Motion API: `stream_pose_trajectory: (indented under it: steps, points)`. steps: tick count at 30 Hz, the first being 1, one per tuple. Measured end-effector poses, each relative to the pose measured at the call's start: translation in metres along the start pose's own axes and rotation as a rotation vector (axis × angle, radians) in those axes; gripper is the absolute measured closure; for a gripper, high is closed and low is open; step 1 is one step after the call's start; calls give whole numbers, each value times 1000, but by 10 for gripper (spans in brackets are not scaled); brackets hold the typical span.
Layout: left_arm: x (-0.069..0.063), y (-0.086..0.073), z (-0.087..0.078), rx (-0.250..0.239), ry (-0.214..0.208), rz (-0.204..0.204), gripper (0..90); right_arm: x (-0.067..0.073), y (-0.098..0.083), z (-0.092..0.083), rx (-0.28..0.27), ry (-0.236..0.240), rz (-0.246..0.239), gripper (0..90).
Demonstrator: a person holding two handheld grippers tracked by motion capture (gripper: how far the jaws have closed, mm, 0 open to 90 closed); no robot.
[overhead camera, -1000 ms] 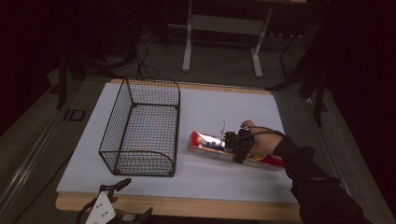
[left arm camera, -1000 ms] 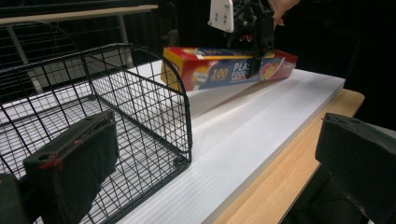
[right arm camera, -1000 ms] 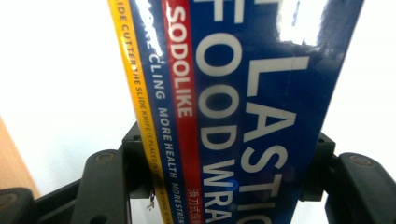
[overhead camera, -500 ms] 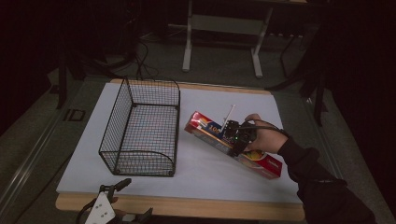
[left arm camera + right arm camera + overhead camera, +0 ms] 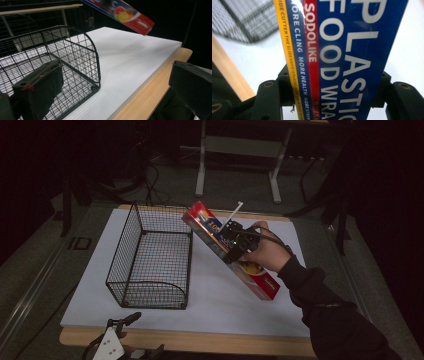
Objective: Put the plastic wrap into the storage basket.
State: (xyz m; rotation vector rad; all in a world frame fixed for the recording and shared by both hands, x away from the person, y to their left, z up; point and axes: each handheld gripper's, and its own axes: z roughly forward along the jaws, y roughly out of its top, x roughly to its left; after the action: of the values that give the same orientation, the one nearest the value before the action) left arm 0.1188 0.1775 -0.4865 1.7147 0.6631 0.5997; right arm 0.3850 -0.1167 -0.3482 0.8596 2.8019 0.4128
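Above the white worktop (image 5: 220, 295), right of the wire basket (image 5: 150, 260), the right claw (image 5: 231, 243) holds a long box (image 5: 227, 247) of plastic wrap, clamped across its narrow width near the middle. The right gripper view shows the jaws pressed on both sides of the box (image 5: 337, 57). The box hangs in the air, tilted, its far end high and close to the basket's far right corner, its near end lower and out over bare worktop.

By my reading the step in hand is the carry: the box is up and on its way to the basket. The next move calls for swinging it left over the open top, turning it to lie along the basket's length, then lowering it inside before letting go.

The basket's rim is the edge to mind; a box this long could catch on a wire wall if it goes in crosswise or tilted. Room is good: open worktop lies between box and basket, and more toward the near edge.

Down at the near edge, the left claw (image 5: 127, 335) waits with jaws wide and nothing between them, facing the basket's rounded end (image 5: 82, 60).
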Motion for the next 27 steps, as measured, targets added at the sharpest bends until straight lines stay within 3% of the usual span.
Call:
stream_pose_trajectory:
  steps: [7, 14, 20, 24, 27]
  points:
    - [0, 0, 0, 0, -1, 3, 1, 11, 36, -14, -82, -15, 63, 393]
    - [0, 0, 0, -2, -3, 3, 1, 31, 67, -20, -131, -45, 58, 393]
    - [0, 0, -1, -2, -6, 5, 1, 43, 93, -20, -191, 2, 95, 393]
    - [0, 0, -1, -2, -9, 4, 1, 49, 106, -24, -212, -2, 86, 393]
    - [0, 0, -1, -2, -12, 5, 1, 56, 122, -26, -241, 8, 107, 393]
